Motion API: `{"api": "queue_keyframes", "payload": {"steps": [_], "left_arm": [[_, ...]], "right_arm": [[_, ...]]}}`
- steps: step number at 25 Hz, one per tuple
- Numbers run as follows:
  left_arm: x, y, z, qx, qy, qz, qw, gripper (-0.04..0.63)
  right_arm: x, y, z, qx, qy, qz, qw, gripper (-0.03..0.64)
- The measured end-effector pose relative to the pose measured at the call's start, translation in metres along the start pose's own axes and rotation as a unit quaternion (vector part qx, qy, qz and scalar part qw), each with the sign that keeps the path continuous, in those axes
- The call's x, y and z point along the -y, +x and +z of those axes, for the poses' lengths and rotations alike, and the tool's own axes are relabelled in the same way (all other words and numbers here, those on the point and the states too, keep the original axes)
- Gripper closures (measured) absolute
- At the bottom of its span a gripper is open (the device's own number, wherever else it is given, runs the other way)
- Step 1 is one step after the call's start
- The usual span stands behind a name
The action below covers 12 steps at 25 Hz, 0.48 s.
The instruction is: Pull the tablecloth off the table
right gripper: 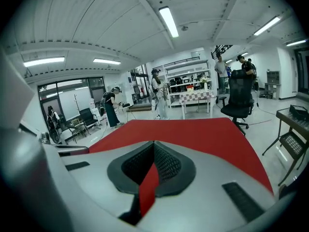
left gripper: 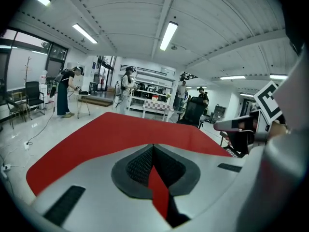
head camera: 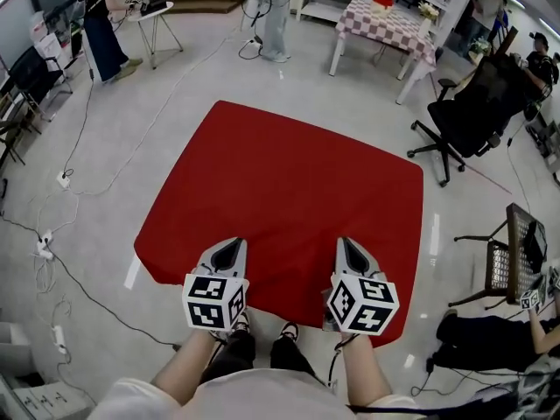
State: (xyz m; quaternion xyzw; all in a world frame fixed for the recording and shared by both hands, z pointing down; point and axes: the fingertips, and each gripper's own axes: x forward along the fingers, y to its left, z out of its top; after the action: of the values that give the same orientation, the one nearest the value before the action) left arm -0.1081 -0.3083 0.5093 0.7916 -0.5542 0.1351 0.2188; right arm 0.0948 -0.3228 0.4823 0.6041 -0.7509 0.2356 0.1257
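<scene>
A red tablecloth [head camera: 289,191] lies spread flat over the table, hiding the tabletop entirely. My left gripper [head camera: 229,250] sits at the cloth's near edge, left of centre, shut on a fold of the red cloth [left gripper: 157,187] that runs between its dark pads. My right gripper [head camera: 351,250] sits beside it at the near edge, right of centre, likewise shut on a pinched strip of the red tablecloth [right gripper: 147,190]. Both grippers point away from me across the tablecloth [left gripper: 125,129], tilted a little downward. The cloth's far part [right gripper: 193,129] stretches smooth ahead.
A black office chair [head camera: 477,112] stands right of the table, a small wire table [head camera: 512,252] nearer right. A checkered table [head camera: 385,24] and people stand at the back. Cables [head camera: 52,234] trail over the floor at left. My feet [head camera: 262,331] are under the near edge.
</scene>
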Motion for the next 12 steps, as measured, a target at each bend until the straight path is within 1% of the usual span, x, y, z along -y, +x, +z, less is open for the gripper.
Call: {"api": "queue_keyframes", "payload": {"steps": [2, 5, 8, 12], "left_arm": [[0.003, -0.003, -0.006, 0.002, 0.0, -0.012, 0.9999, 0.58], [0.008, -0.003, -0.011, 0.006, -0.011, -0.026, 0.9996, 0.58], [0.018, 0.0, -0.02, -0.009, -0.006, -0.039, 0.9992, 0.58], [0.037, 0.005, -0.033, -0.031, 0.0, -0.09, 0.9955, 0.577]], "right_arm": [[0.0, -0.002, -0.009, -0.008, 0.001, -0.003, 1.0, 0.592], [0.002, -0.004, -0.019, -0.022, 0.006, -0.007, 1.0, 0.592], [0.006, -0.006, -0.026, -0.034, 0.007, -0.011, 0.999, 0.592], [0.012, -0.007, -0.032, -0.041, 0.01, -0.013, 0.999, 0.592]]}}
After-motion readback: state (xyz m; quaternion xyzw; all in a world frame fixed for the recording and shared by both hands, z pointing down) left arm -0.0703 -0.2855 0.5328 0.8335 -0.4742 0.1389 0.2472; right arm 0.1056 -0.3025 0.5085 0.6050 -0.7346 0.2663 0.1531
